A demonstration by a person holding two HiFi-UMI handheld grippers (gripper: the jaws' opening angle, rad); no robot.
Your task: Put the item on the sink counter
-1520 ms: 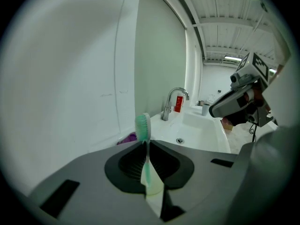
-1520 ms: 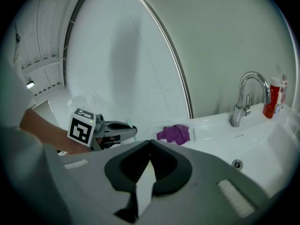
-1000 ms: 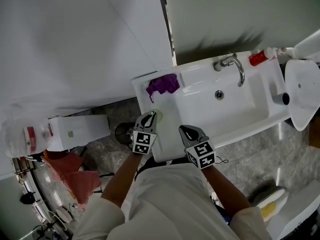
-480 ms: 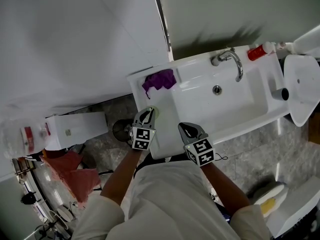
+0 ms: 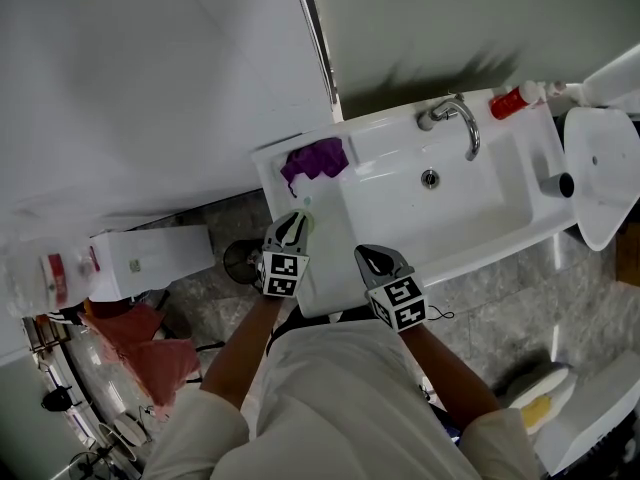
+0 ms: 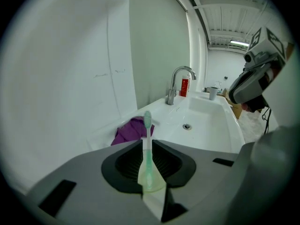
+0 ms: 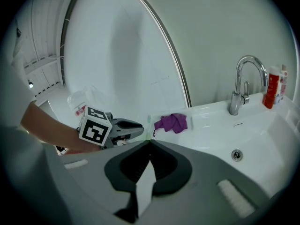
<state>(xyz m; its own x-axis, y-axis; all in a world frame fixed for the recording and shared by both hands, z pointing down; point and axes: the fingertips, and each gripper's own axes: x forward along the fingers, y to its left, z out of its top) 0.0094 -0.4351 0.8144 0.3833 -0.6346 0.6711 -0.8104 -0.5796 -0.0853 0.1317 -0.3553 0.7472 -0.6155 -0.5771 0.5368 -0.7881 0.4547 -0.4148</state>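
A pale green toothbrush is clamped by its broad handle, judged the surest hold, in the left gripper, near the purple cloth on the sink counter. It is judged light, stiff and slippery. The right gripper is clenched empty.

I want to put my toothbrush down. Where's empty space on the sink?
The bare strip of counter between the purple cloth and the front edge, left of the basin, is free for the toothbrush. The right end is crowded: a red bottle behind the faucet, and a cup.
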